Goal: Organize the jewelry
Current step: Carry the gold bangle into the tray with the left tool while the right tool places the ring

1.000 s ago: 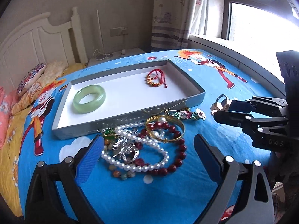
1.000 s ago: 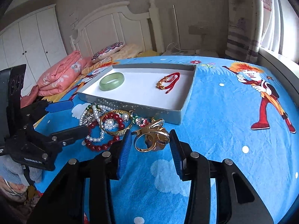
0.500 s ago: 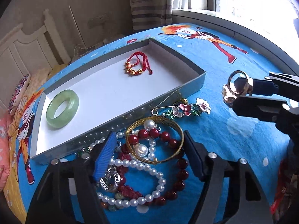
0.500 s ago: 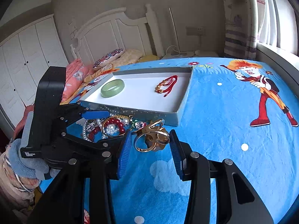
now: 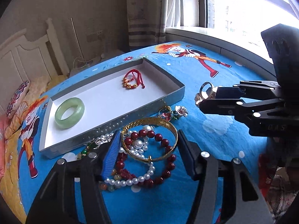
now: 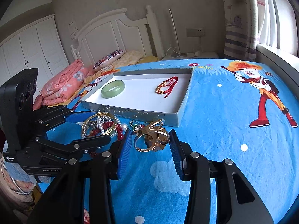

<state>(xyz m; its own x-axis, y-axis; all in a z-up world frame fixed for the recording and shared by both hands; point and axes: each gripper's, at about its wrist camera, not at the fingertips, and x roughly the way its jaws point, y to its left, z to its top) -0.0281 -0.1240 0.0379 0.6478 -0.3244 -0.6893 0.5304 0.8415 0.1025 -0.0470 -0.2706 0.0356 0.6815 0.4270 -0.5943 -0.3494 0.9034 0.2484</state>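
A gold bangle (image 5: 149, 128) lies on top of a pile of pearls (image 5: 139, 146) and dark red beads (image 5: 164, 168) on the blue bedspread. My left gripper (image 5: 149, 153) has its blue pads pressed on either side of the bangle; in the right wrist view the left gripper (image 6: 87, 128) shows the bangle (image 6: 101, 120) between its fingers. My right gripper (image 6: 150, 147) is shut on a cluster of gold rings (image 6: 152, 140), held just above the bedspread; the right gripper (image 5: 207, 99) appears at the right of the left wrist view. The grey tray (image 5: 115, 123) holds a green jade bangle (image 5: 69, 112) and a red cord bracelet (image 5: 132, 80).
A flower brooch (image 5: 179, 111) with a pin lies between the pile and the tray's near corner. Pillows and a folded pink quilt (image 6: 63, 84) sit by the white headboard. A window sill (image 5: 214, 35) borders the bed's far side. Open bedspread stretches to the right of the tray.
My left gripper came in over the pile and its jaws narrowed from wide open onto the gold bangle. The right gripper stayed where it was with the rings.
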